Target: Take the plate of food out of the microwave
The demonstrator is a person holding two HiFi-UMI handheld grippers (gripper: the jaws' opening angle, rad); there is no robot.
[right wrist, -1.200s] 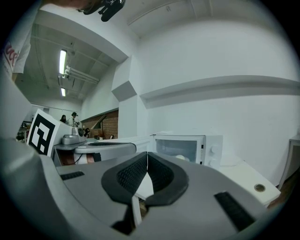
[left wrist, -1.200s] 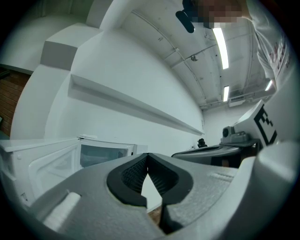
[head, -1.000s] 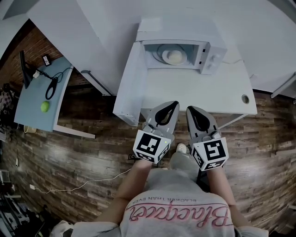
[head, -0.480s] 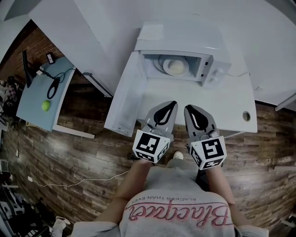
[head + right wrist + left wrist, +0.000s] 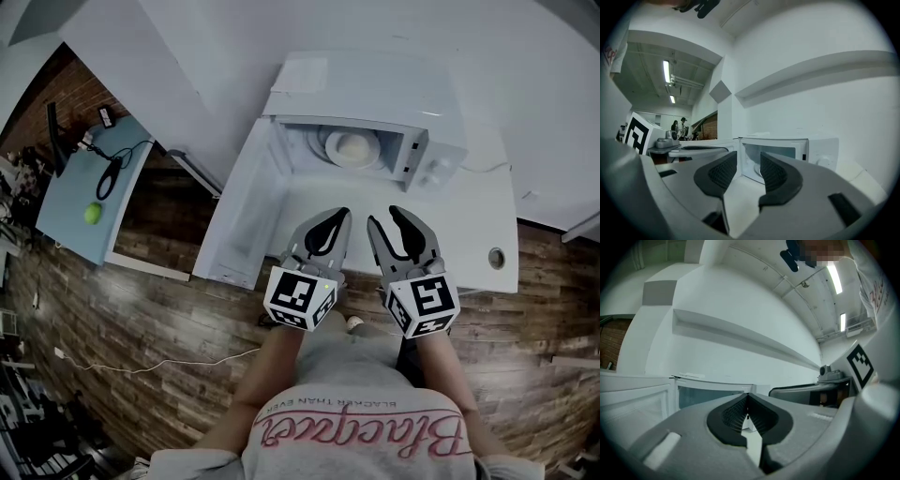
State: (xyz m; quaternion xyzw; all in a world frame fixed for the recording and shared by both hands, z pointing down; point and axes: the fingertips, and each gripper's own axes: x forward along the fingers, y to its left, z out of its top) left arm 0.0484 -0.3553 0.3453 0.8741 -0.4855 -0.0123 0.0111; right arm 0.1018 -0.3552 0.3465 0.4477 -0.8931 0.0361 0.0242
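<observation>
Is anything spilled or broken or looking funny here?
No, nothing stands out. The microwave has its door swung open, and the plate of food sits flat inside it. No spill shows on the white table.

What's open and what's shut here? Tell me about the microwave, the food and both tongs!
microwave door: swung wide open.
plate of food: sitting inside the microwave, not touched by either tongs.
left tongs: shut, nothing between them.
right tongs: open, have just been opening, nothing between them.
</observation>
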